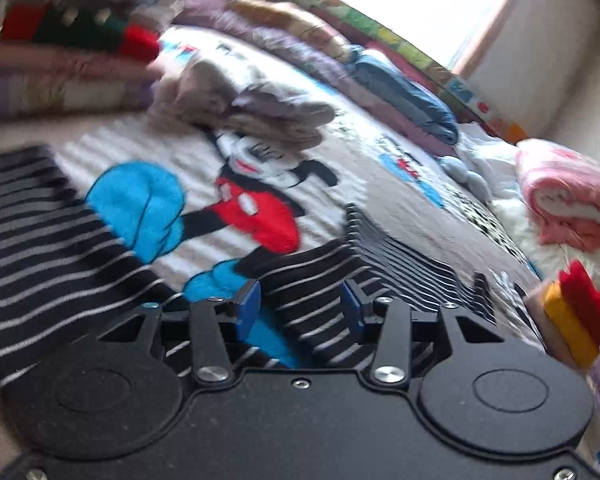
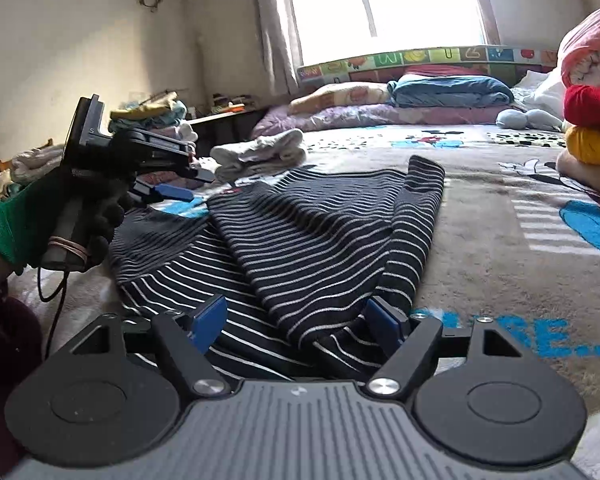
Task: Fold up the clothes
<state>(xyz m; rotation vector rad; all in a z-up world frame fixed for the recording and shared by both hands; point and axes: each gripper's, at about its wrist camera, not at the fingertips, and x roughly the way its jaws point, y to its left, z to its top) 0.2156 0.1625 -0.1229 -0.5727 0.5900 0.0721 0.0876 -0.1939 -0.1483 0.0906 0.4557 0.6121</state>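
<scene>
On the bed, spread over a cartoon-printed blanket (image 2: 480, 216), we see the striped garment (image 2: 300, 232): dark cloth with thin pale stripes, partly folded, one panel lying slantwise over the rest and a narrow sleeve-like strip running along its right edge toward the far side.

We see no baskets or boxes; the other clothes sit loose in piles.

Our right tongs (image 2: 298, 322) stand wide at the near hem of the garment. The cloth lies between and under the blue pads (image 2: 210, 320), but the pads do not press on it.

Our left tongs (image 1: 298, 304) are partly apart, narrower than the right pair. In the left wrist view, which is blurred, a fold of the striped garment (image 1: 320, 280) lies beneath and between the blue pads, and we cannot see them pinching it. In the right wrist view the left tongs (image 2: 176, 192) hang above the far left part of the garment, held by a gloved hand (image 2: 100, 220), with nothing between their tips.

Farther out, a small heap of pale clothes (image 2: 260, 152) rests just beyond the garment on the left. A folded blue quilt (image 2: 452, 92) and pillows lie at the far end of the bed below the window (image 2: 384, 4). At the right edge, red and yellow folded items (image 2: 592, 128) are stacked under a pink blanket (image 2: 592, 48).
</scene>
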